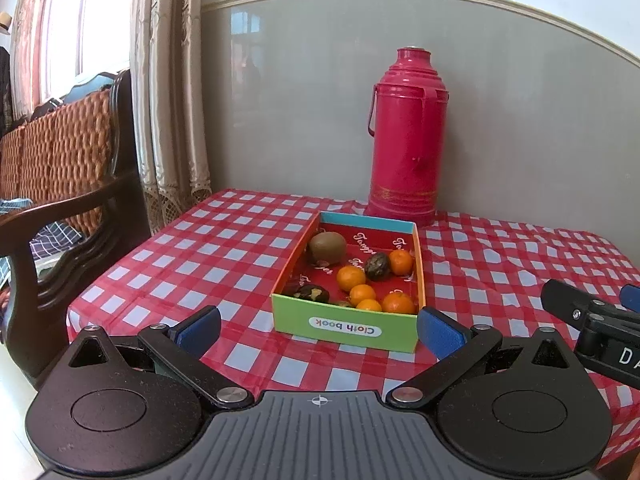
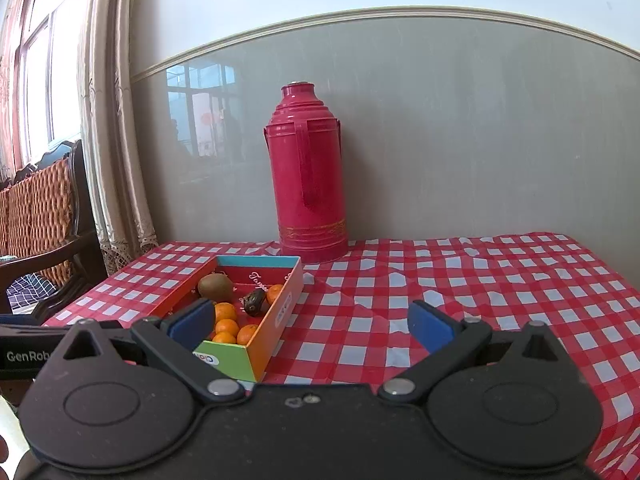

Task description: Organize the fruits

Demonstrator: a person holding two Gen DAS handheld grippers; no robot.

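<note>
The box (image 1: 347,322) lies dead ahead of the left gripper (image 1: 319,330), long axis pointing away; both grippers gape empty (right gripper (image 2: 312,326) sits farther right).

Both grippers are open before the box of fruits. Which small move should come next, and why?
Probably ease the left gripper forward over the box toward the nearest orange: its jaws stand open and empty, and the box lies directly ahead.

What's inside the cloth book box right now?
The box holds a kiwi, five oranges and dark fruits. Its near wall hides part of the front left corner.
</note>
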